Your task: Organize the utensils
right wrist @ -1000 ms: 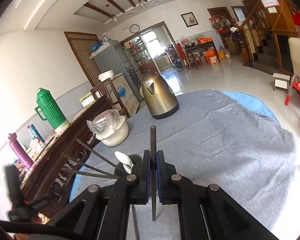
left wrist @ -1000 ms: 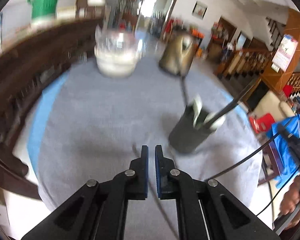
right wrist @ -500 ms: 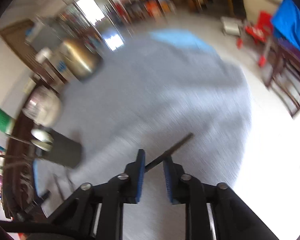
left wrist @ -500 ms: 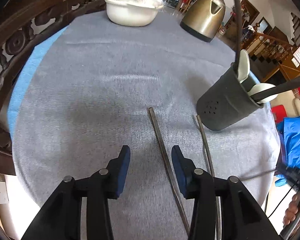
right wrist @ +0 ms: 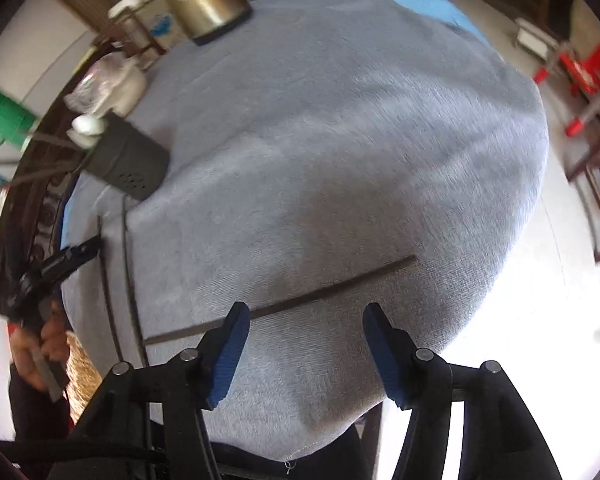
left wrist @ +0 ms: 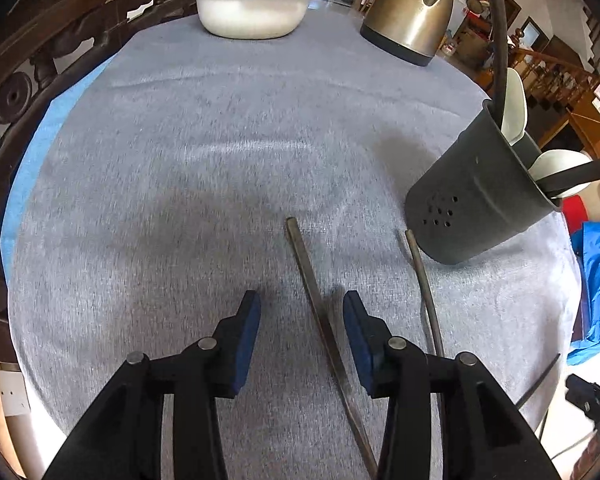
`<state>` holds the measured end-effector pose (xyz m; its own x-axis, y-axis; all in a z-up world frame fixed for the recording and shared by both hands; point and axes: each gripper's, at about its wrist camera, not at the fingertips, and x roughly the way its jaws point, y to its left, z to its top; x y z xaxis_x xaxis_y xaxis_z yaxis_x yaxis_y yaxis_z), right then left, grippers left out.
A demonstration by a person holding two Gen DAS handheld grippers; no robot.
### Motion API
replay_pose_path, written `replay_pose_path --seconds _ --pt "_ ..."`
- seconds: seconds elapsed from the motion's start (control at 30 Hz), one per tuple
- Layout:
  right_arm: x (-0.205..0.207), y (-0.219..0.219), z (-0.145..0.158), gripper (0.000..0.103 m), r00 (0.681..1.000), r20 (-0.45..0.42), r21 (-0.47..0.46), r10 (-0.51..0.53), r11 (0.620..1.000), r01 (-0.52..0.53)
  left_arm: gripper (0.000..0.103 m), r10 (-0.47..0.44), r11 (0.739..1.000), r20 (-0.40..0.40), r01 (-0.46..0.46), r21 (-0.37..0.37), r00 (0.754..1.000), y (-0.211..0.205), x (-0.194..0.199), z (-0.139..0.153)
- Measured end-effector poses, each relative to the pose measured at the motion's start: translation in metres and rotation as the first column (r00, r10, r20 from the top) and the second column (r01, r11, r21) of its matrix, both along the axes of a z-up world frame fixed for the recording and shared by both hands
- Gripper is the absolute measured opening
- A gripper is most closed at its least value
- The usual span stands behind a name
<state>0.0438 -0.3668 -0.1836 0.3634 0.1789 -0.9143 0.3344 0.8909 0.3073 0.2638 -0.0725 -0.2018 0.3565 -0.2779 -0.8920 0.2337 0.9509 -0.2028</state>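
Left tongs (left wrist: pixel 300 324) spread apart over the grey-clothed table (left wrist: pixel 180 160), clamped on nothing. One chopstick (left wrist: pixel 320 320) lay flat between the pads, closer to the right pad, long axis running straight ahead. Second chopstick (left wrist: pixel 424 288) just right of them, dark utensil holder (left wrist: pixel 472 200) ahead-right. Right tongs (right wrist: pixel 302 332) just opened wider, empty; third chopstick (right wrist: pixel 300 300) lay crosswise just ahead of the tips. Probably left hand nearer a grasp.
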Motion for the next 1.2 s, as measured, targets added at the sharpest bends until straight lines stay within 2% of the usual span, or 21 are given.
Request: replay_pose_path --seconds 0.07,0.1,0.13,0.2,0.23,0.3,0.4,0.43,0.5,0.53,0.57,0.63,0.73,0.83,0.93,0.97,1.07,1.2 --pt "0.0 0.013 0.01 0.062 0.994 0.045 -0.027 0.096 0.995 -0.095 0.039 -0.008 1.0 0.016 0.008 0.013 1.0 -0.003 0.004 -0.002" --pt "-0.001 0.03 0.016 0.062 0.981 0.074 -0.061 0.177 0.983 -0.172 0.036 -0.014 0.999 0.03 0.013 0.03 0.999 -0.005 0.003 -0.002" --pt "0.0 0.043 0.02 0.062 0.965 0.095 -0.099 0.242 0.967 -0.233 0.03 -0.018 0.999 0.041 0.016 0.043 0.999 -0.008 0.004 -0.001" --pt "0.003 0.07 0.022 0.062 0.926 0.114 -0.182 0.361 0.923 -0.338 0.017 -0.032 0.999 0.04 0.03 0.028 0.999 -0.009 0.003 -0.002" --pt "0.006 0.088 0.019 0.062 0.891 0.104 -0.226 0.443 0.883 -0.412 0.013 -0.039 0.999 0.031 0.039 0.013 0.999 -0.009 0.003 -0.003" --pt "0.015 0.111 0.013 0.062 0.836 0.071 -0.259 0.544 0.82 -0.511 0.012 -0.05 0.999 0.033 0.049 0.009 0.998 -0.008 0.001 -0.004" --pt "0.023 0.143 -0.006 0.061 0.729 0.003 -0.322 0.684 0.691 -0.647 0.012 -0.056 0.998 0.022 0.056 -0.012 0.998 0.002 -0.001 -0.004" --pt "0.025 0.151 -0.013 0.061 0.707 -0.02 -0.329 0.707 0.663 -0.673 0.012 -0.058 0.998 0.017 0.058 -0.023 0.998 0.006 -0.001 -0.004" --pt "0.029 0.159 -0.027 0.061 0.673 -0.068 -0.314 0.737 0.624 -0.715 0.012 -0.065 0.997 0.007 0.065 -0.046 0.998 0.014 0.0 -0.004" --pt "0.033 0.157 -0.031 0.06 0.671 -0.061 -0.292 0.739 0.63 -0.72 0.012 -0.067 0.996 0.001 0.067 -0.056 0.998 0.018 0.0 -0.004" --pt "0.036 0.153 -0.03 0.056 0.681 -0.048 -0.272 0.731 0.646 -0.713 0.012 -0.068 0.996 -0.005 0.068 -0.063 0.998 0.022 0.0 -0.005" --pt "0.047 0.142 -0.029 0.03 0.723 -0.052 -0.253 0.689 0.691 -0.677 0.012 -0.067 0.995 -0.016 0.066 -0.079 0.998 0.03 0.0 -0.006" --pt "0.059 0.12 -0.027 0.012 0.779 -0.047 -0.207 0.625 0.757 -0.62 0.016 -0.067 0.993 -0.028 0.064 -0.1 0.997 0.036 0.001 -0.006" --pt "0.067 0.098 -0.028 0.009 0.839 -0.033 -0.188 0.543 0.821 -0.539 0.031 -0.053 0.991 -0.025 0.05 -0.127 0.998 0.043 -0.003 -0.004" --pt "0.073 0.073 -0.027 0.009 0.914 -0.016 -0.159 0.406 0.901 -0.403 0.033 -0.037 0.992 -0.031 0.033 -0.12 0.999 0.048 -0.002 -0.007" --pt "0.074 0.07 -0.026 0.009 0.925 -0.013 -0.15 0.38 0.914 -0.377 0.033 -0.032 0.993 -0.031 0.028 -0.115 0.999 0.046 0.0 -0.007" --pt "0.078 0.072 -0.024 0.014 0.931 -0.022 -0.16 0.365 0.918 -0.364 0.033 -0.013 0.995 -0.035 0.01 -0.097 0.999 0.035 0.012 -0.009" --pt "0.095 0.087 -0.025 0.014 0.934 -0.021 -0.189 0.357 0.916 -0.354 0.033 -0.003 0.999 -0.018 0.002 -0.051 1.0 0.018 0.017 -0.009"
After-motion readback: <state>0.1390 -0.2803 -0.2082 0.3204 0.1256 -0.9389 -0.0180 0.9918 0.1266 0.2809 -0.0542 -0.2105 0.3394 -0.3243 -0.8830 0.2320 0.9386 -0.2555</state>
